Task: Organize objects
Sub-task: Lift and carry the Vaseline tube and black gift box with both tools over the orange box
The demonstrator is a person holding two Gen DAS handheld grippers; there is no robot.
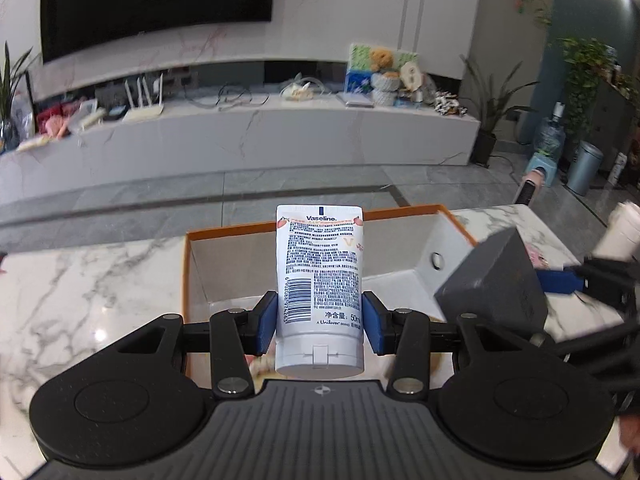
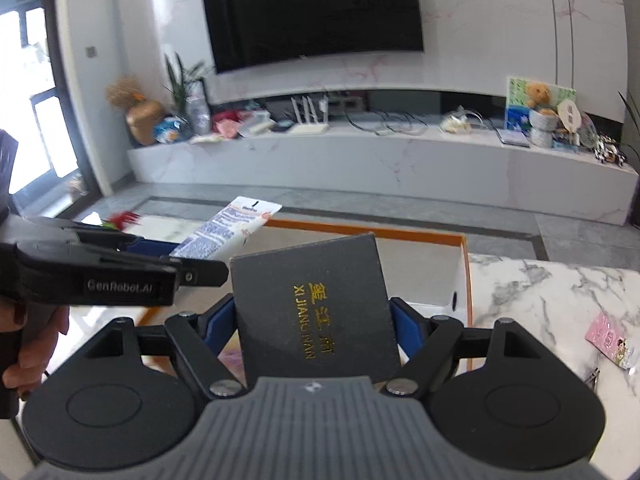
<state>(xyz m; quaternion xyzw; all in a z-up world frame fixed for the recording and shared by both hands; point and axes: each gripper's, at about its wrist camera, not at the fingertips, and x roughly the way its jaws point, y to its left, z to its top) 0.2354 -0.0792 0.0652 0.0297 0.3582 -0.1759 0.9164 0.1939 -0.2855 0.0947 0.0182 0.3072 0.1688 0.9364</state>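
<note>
Marble worktop (image 1: 92,280) carries an orange-rimmed box (image 1: 192,280); above it, left tool (image 1: 320,322) grips a Vaseline tube (image 1: 320,272), right tool (image 2: 314,330) clamps a black box (image 2: 316,304).

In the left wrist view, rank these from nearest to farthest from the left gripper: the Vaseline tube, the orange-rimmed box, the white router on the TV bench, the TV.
1. Vaseline tube: clamped between the left gripper pads.
2. Orange-rimmed box: on the marble table, just beyond the tube.
3. White router: across the floor, left on the bench.
4. TV: on the wall above the bench.
</note>
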